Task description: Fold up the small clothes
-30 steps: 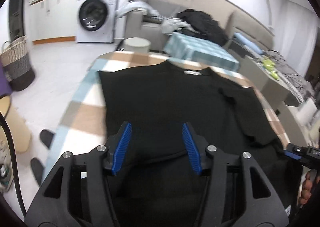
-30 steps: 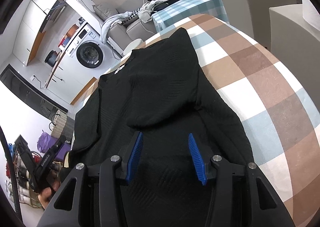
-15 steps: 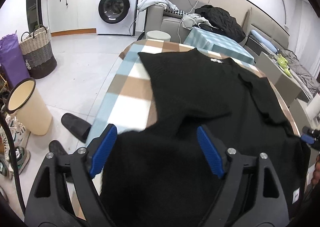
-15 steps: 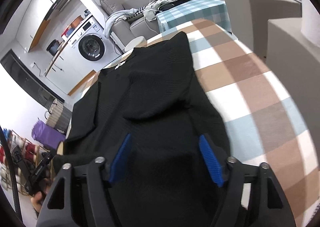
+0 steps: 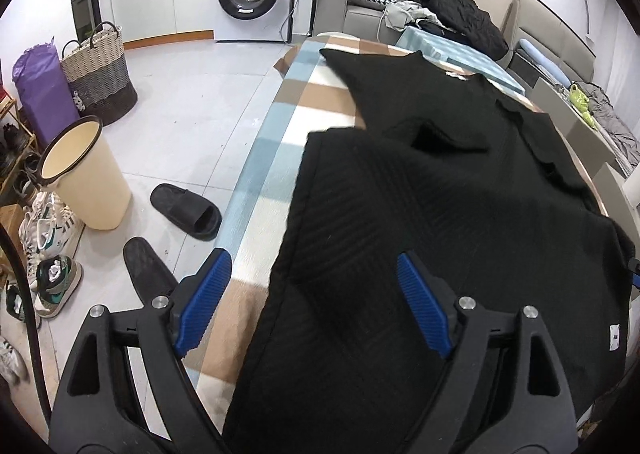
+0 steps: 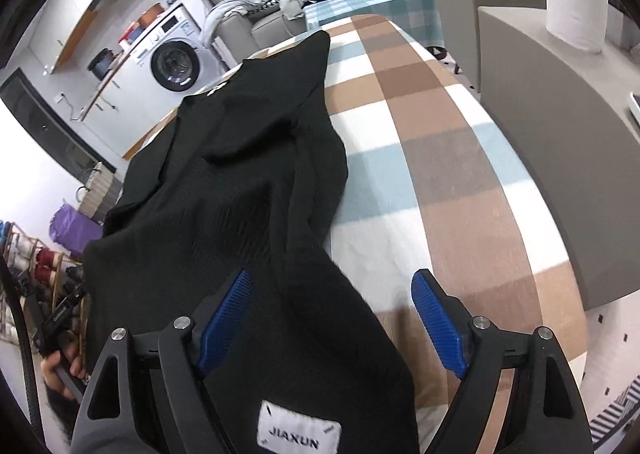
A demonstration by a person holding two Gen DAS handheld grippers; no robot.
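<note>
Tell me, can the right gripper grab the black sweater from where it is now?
Probably yes. The right gripper has its jaws wide open, and the near edge of the black sweater already lies between them on the checked blanket. Nothing stands in the way; it only needs to close.

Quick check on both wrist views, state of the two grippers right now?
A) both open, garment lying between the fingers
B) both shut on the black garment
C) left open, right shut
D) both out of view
A: the left gripper and right gripper both show their blue pads spread wide, with the black garment lying loose between them on the checked table cover.
</note>
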